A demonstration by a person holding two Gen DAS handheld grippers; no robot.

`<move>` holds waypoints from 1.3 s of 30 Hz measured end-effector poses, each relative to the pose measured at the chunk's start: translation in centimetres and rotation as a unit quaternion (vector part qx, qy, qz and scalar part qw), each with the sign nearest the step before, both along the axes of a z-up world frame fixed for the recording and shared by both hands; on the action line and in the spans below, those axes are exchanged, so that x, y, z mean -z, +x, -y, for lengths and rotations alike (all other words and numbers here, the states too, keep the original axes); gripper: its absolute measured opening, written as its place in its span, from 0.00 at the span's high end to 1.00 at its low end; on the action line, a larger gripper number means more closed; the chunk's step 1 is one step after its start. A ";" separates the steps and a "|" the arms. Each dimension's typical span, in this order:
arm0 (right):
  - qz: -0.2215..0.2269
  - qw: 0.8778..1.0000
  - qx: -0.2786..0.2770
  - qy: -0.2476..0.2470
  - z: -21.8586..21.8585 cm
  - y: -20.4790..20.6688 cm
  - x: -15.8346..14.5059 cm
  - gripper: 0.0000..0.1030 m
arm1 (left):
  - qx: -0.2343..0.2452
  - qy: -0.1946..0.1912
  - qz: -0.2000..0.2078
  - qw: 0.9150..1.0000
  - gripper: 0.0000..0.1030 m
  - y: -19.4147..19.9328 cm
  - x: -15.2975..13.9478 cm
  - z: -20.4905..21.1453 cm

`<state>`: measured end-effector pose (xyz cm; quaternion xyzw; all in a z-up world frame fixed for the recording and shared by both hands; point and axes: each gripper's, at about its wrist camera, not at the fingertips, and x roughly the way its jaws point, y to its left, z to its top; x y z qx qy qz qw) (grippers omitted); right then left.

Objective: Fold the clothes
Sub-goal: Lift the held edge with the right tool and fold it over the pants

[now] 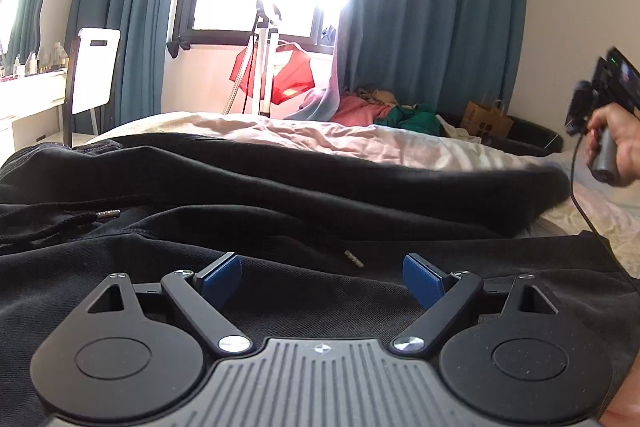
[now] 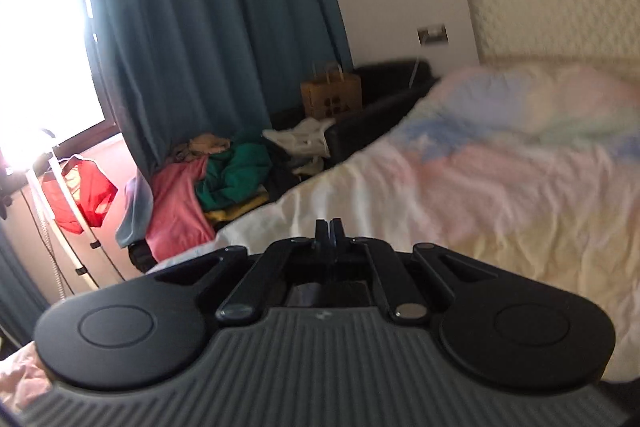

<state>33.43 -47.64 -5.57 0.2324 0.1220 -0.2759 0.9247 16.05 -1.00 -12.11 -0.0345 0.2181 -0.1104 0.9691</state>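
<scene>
Directly under the left gripper [image 1: 322,273], in the left wrist view, black fabric of the hoodie [image 1: 280,187] filled the foreground; the blue pads [image 1: 224,273] stood wide apart, low over the cloth, gripping nothing. Garment lay on the bed [image 1: 360,143], its long axis running roughly left to right across the frame, one dark fold tapering toward the right edge; which end was hem I could not tell. Two drawstrings [image 1: 52,223] with metal tips trailed at left and centre, suggesting the neck end sat toward the left. Risk, as judged: closing here on a flat, taut panel could pinch only the top layer or nothing, and a loose drawstring could catch between the fingers and drag the fold askew. Right gripper [image 1: 600,95] appeared at far right, lifted clear of the hoodie, hand-held, blurred. In the right wrist view, the right gripper [image 2: 330,227] had its fingers pressed together with nothing between them, aimed over pale bedding [image 2: 460,195] toward a clothes pile [image 2: 224,179] beyond; the hoodie was not visible there. Risk: one-sided lifting would bunch the garment.
</scene>
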 end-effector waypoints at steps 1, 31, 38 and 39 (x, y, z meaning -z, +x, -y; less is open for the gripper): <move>0.002 1.000 -0.008 0.025 0.7 -0.8 1.5 0.97 | 0.000 -0.003 -0.004 1.000 0.13 0.2 0.2 -0.1; -0.064 0.874 -0.151 0.458 0.4 -4.9 15.7 0.42 | -0.035 0.081 -0.060 0.994 0.12 0.9 4.0 2.8; -0.035 0.877 -0.124 0.462 1.1 -5.0 16.5 0.43 | -0.034 0.085 -0.061 0.994 0.11 0.8 4.1 2.8; -0.019 0.882 -0.113 0.458 1.6 -5.0 16.9 0.46 | -0.034 0.085 -0.061 0.994 0.11 0.8 4.1 2.8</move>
